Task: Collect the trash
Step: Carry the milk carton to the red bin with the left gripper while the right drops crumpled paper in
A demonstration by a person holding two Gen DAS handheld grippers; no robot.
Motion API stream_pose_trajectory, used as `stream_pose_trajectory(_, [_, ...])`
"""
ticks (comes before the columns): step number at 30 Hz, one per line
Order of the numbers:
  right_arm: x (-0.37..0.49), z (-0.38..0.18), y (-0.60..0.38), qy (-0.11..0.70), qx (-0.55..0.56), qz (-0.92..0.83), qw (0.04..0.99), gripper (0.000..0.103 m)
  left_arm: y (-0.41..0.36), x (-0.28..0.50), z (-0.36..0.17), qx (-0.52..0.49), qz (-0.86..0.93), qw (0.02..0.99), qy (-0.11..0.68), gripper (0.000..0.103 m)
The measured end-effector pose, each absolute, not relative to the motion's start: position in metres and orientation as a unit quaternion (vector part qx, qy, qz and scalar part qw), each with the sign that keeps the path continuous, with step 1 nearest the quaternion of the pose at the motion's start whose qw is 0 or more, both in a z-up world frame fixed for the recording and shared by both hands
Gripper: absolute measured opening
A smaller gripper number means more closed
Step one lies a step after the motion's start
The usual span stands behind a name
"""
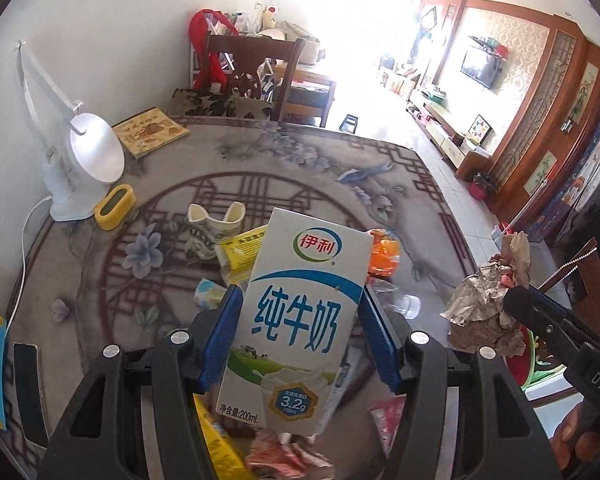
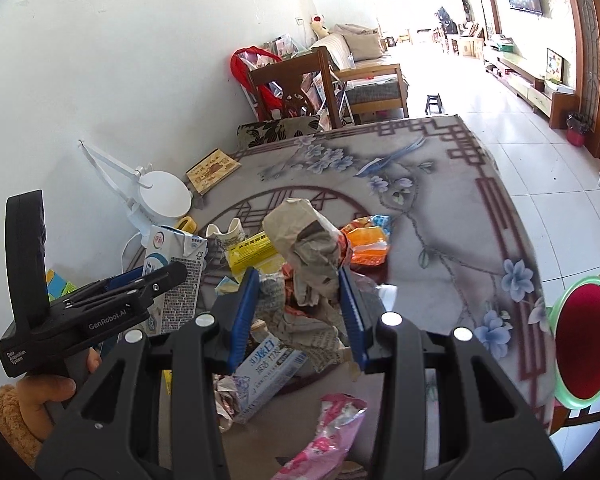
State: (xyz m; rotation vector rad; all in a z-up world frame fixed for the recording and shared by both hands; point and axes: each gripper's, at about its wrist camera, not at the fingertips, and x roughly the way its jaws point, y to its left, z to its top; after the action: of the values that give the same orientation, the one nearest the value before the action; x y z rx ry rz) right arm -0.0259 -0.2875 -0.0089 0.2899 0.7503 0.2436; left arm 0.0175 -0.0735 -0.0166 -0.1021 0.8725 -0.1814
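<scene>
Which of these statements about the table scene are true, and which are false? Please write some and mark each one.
1. The left gripper holds a milk carton. True.
2. The right gripper is empty. False: it is shut on crumpled paper.
3. A white desk lamp stands near the wall. True.
4. The yellow box is held in a gripper. False: it lies on the table among the trash.
5. A book lies at the table's far edge by the wall. True.
</scene>
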Motion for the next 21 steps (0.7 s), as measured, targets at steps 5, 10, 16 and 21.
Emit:
stream_pose_trajectory(5, [-0.032,-0.009,-0.318,0.360,0.149,0.117,0.913,0.040,-0.104,0.012,-0.011,-0.040,-0.093,0.902,0.419,0.056])
stream_pose_trajectory(10, [-0.039,-0.012,-0.345,0.358,0.163,0.115,0.912,0.040,-0.137,0.005,-0.010,-0.027,-0.102,0.901,0.420,0.056])
stream_pose_trajectory(16, [-0.049,-0.012,-0.374,0.353,0.172,0.111,0.913,0.040,-0.173,-0.002,-0.008,-0.014,-0.115,0.901,0.419,0.056])
stream_pose_trajectory(21, [-0.060,-0.013,-0.400,0.349,0.178,0.101,0.914,0.040,-0.203,-0.007,-0.008,-0.005,-0.129,0.899,0.419,0.056])
